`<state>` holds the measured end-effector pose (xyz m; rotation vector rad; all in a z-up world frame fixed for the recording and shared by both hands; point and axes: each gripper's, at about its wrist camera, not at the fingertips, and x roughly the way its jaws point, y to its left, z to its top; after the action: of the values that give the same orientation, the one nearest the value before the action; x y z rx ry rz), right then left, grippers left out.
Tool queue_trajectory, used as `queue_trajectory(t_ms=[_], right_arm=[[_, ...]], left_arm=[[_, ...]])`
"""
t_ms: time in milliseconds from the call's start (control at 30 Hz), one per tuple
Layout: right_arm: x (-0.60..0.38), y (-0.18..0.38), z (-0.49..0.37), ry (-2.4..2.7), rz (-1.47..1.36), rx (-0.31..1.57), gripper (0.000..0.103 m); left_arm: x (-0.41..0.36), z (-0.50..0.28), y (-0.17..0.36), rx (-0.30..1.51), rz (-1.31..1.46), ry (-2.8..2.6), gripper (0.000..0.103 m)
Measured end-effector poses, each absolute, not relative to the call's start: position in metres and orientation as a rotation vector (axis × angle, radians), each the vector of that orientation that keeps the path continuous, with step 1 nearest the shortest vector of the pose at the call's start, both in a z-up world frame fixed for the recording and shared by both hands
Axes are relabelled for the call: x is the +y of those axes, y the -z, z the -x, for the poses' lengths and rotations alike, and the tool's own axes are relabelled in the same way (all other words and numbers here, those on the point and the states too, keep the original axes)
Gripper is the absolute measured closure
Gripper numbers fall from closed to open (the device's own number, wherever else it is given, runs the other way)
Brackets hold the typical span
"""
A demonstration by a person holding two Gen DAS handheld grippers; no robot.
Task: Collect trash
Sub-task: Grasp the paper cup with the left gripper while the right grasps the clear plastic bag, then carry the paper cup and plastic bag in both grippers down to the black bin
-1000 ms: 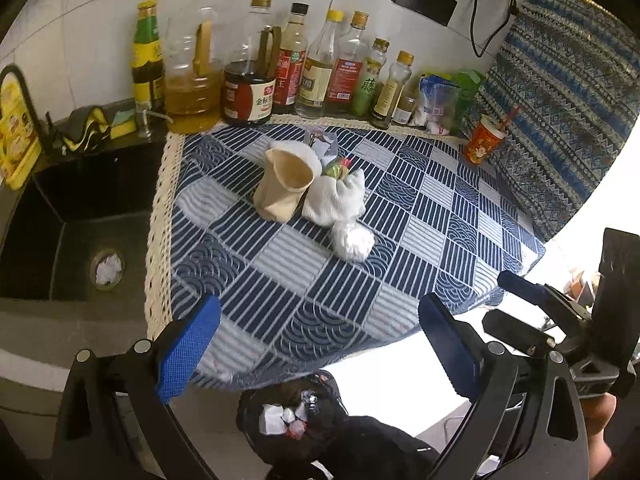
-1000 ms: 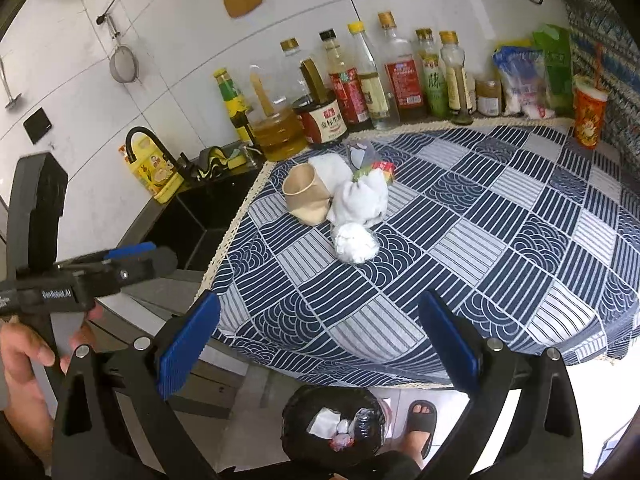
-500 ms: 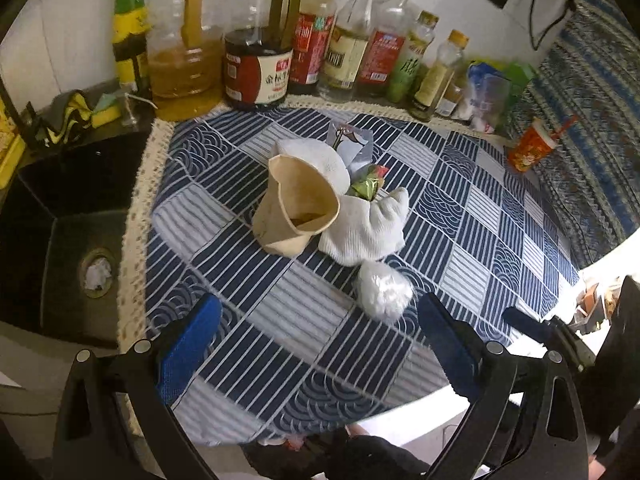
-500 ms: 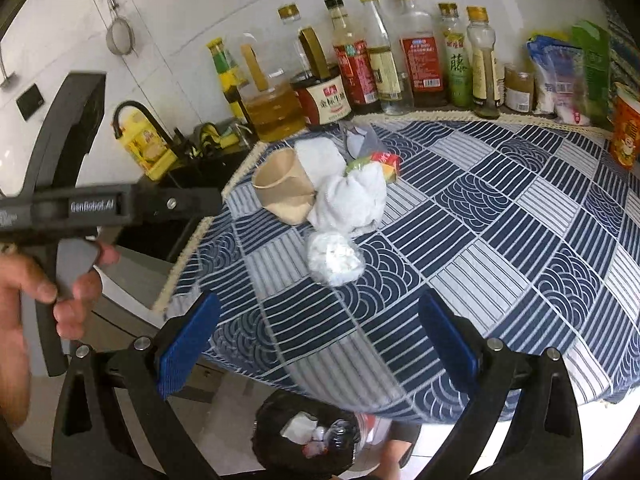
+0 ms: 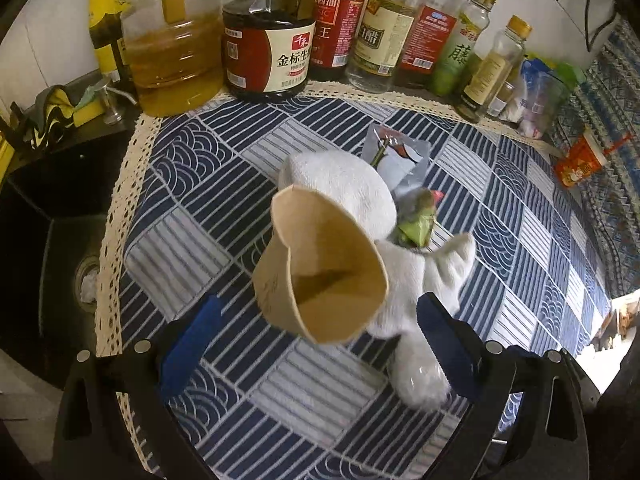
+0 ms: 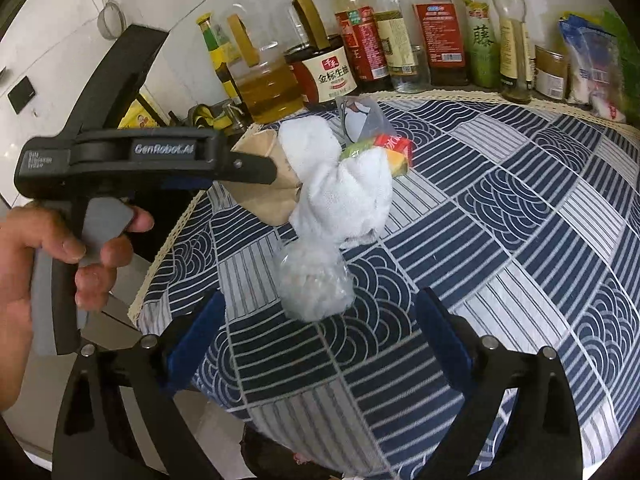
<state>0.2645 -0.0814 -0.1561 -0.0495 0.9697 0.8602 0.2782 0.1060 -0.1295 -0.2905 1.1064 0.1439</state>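
Note:
A pile of trash lies on the blue patterned tablecloth (image 5: pixel 224 184). It holds a crushed tan paper cup (image 5: pixel 324 276) on its side, white tissue wads (image 6: pixel 344 196), a crumpled clear plastic ball (image 6: pixel 314 284), a silver wrapper (image 5: pixel 400 156) and a green and red wrapper (image 6: pixel 384 148). My left gripper (image 5: pixel 318 344) is open, its blue pads on either side of the cup's mouth without touching it. My right gripper (image 6: pixel 320 340) is wide and its jaws are closing, with the plastic ball just ahead of the tips, untouched. A hand (image 6: pixel 48 248) holds the left tool.
Sauce and oil bottles (image 5: pixel 264 52) line the wall behind the cloth. A dark sink (image 5: pixel 48 240) lies to the left of the table. An orange cup (image 5: pixel 580 160) and food bags (image 6: pixel 592 68) stand at the far right. A dark bin (image 6: pixel 276 452) shows under the table's near edge.
Both grippers have come down and forward onto the pile. The cup now sits between the left fingers, and the plastic ball is close ahead of the right ones.

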Motion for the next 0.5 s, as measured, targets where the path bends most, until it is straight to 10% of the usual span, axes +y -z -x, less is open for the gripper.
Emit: queue_trajectory(t_ms=[500], right_arm=[[-0.059, 0.176, -0.288, -0.915, 0.101, 1.024, 0.034]], left_arm=[[0.114, -0.298, 0.158, 1.168, 0.337, -0.132, 0.037]])
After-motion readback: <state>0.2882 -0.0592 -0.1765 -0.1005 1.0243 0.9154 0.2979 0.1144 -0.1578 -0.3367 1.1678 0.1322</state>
